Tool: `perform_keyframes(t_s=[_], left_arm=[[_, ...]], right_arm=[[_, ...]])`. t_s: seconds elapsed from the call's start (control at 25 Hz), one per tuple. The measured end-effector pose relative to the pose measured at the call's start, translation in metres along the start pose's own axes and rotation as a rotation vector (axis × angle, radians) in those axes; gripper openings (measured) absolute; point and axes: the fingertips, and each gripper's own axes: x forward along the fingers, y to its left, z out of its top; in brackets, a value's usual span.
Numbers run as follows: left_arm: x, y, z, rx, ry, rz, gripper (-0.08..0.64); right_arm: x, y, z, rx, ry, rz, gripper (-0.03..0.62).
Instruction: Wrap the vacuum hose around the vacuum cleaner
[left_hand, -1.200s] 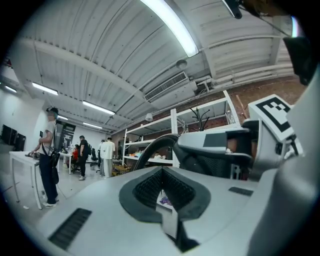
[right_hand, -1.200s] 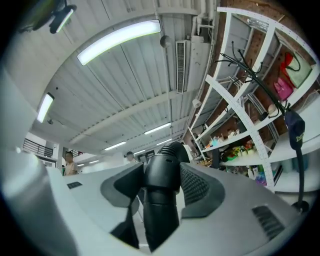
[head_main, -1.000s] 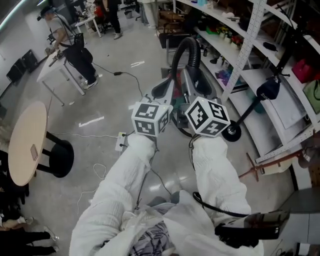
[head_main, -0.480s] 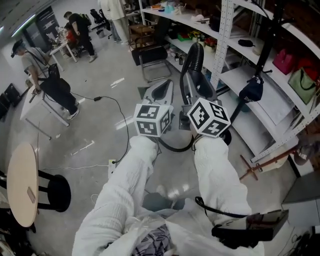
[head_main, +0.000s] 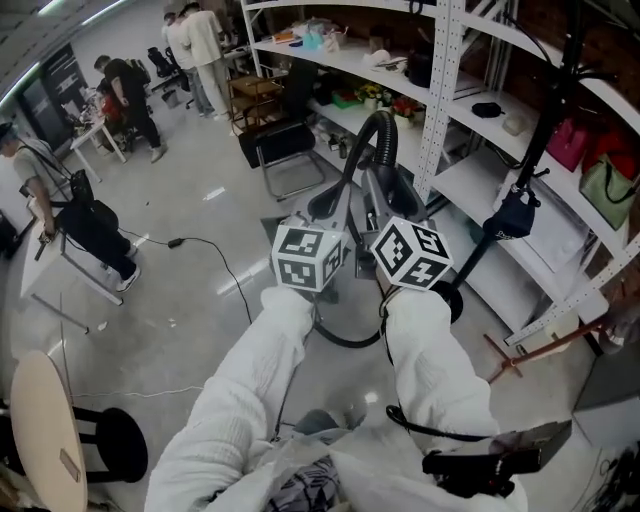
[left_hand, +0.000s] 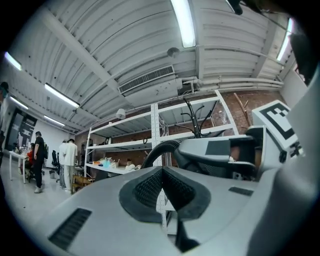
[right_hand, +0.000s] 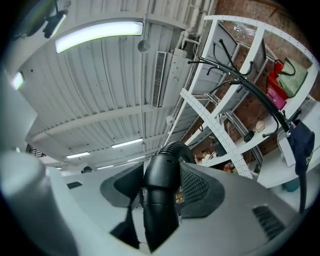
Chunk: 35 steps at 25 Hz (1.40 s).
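Observation:
The black ribbed vacuum hose (head_main: 372, 135) arches up over both grippers, and a loop of it hangs below them (head_main: 345, 338). My right gripper (head_main: 385, 195) is shut on the hose's smooth black cuff (right_hand: 161, 200), which stands upright between its pads; the ribbed part (right_hand: 176, 150) bends away above. My left gripper (head_main: 335, 200) is held close beside it on the left. Its pads (left_hand: 145, 192) are pressed together with nothing between them. From the left gripper view, the hose (left_hand: 159, 150) curves behind the jaws beside the right gripper (left_hand: 220, 155). I see no vacuum cleaner body.
White metal shelving (head_main: 440, 90) with small goods runs along the right. A black stand with a cap (head_main: 508, 215) leans beside it, its round base (head_main: 448, 298) on the floor. A black chair (head_main: 275, 140) stands ahead. People (head_main: 195, 45) and desks are at the far left.
Both grippers stay side by side with the hose still in the right one. The view has swung toward the shelving, and the hose loop now hangs lower beneath the grippers.

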Motion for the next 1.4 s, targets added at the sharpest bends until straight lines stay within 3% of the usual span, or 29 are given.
perform_keyframes(t_s=[0.52, 0.8, 1.12, 1.4], left_arm=[[0.034, 0.130, -0.039, -0.102, 0.017, 0.059, 0.003], [0.067, 0.200, -0.060, -0.109, 0.044, 0.106, 0.003], [0.143, 0.257, -0.070, -0.089, 0.065, 0.115, 0.003], [0.174, 0.323, -0.086, -0.083, 0.076, 0.155, 0.003]], right_arm=[[0.117, 0.017, -0.072, -0.011, 0.080, 0.018, 0.232], [0.186, 0.007, -0.104, -0.039, 0.129, 0.064, 0.232], [0.279, -0.011, -0.125, -0.045, 0.153, 0.113, 0.232], [0.355, 0.000, -0.159, -0.054, 0.185, 0.176, 0.232]])
